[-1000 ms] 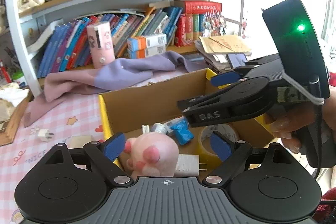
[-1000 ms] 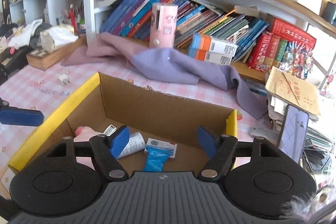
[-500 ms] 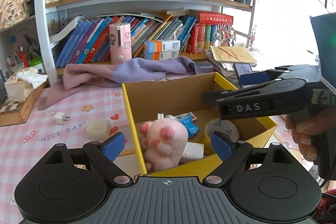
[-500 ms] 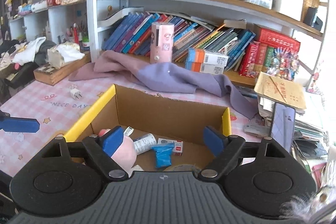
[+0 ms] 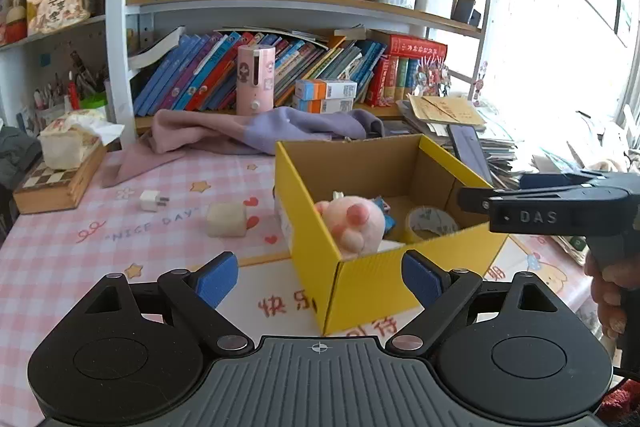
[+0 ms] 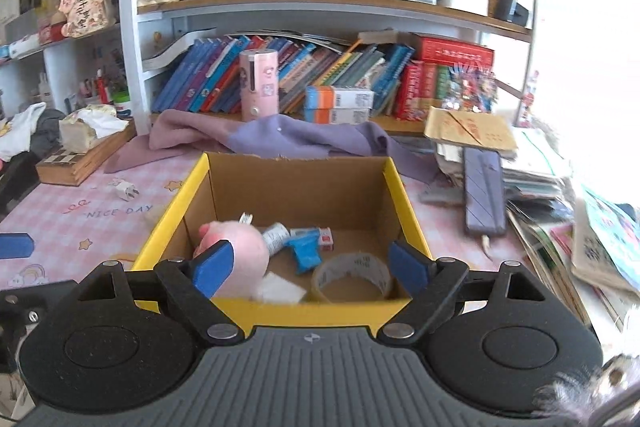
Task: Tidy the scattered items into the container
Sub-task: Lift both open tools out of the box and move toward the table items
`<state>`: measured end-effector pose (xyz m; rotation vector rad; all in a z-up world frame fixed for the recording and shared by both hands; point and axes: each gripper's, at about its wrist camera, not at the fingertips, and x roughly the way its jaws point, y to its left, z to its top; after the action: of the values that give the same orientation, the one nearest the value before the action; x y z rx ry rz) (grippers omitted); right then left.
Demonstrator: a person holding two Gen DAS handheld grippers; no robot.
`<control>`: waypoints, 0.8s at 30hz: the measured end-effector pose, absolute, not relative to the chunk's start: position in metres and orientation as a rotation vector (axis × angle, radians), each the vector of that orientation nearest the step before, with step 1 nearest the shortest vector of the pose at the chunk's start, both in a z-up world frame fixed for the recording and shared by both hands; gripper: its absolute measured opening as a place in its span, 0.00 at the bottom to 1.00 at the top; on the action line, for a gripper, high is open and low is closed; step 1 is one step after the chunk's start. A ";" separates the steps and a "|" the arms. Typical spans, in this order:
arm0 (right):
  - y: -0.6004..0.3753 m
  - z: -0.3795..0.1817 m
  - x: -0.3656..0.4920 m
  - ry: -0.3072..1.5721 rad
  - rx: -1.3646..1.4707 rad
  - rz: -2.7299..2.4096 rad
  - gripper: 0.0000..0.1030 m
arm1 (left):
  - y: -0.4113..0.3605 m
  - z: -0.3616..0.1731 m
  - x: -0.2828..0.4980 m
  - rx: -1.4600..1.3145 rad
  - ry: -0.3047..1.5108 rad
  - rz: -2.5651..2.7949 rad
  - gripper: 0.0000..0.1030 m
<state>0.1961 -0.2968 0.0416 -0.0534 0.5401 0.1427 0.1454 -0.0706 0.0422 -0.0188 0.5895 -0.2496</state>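
Your left tongs are spread wide and hold nothing; your right tongs are spread and hold nothing too. Past the right pair, mid-frame, the yellow cardboard box holds a pink plush, a tape roll, a blue packet and a small tube. On the counter, left of the box, lie a cream block and a white plug.

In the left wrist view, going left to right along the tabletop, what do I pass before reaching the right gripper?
Wooden box → white charger plug → cream block → yellow cardboard box holding the pink plush then the tape roll → right gripper.
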 end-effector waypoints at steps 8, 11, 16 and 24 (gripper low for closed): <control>-0.279 0.035 0.142 0.545 -0.054 0.059 0.84 | -0.044 0.040 0.114 -0.025 0.589 -0.267 0.89; -0.270 0.030 0.124 0.555 -0.051 0.046 0.84 | -0.035 0.038 0.102 -0.022 0.596 -0.270 0.89; -0.252 0.022 0.098 0.570 -0.050 0.036 0.84 | -0.020 0.031 0.083 -0.009 0.614 -0.264 0.89; -0.228 0.007 0.073 0.628 -0.040 0.044 0.86 | -0.001 0.021 0.060 -0.006 0.659 -0.244 0.89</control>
<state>0.0732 -0.2280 0.0070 -0.0395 0.6276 0.0441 0.0603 -0.0011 0.0208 -0.0060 0.6588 -0.2442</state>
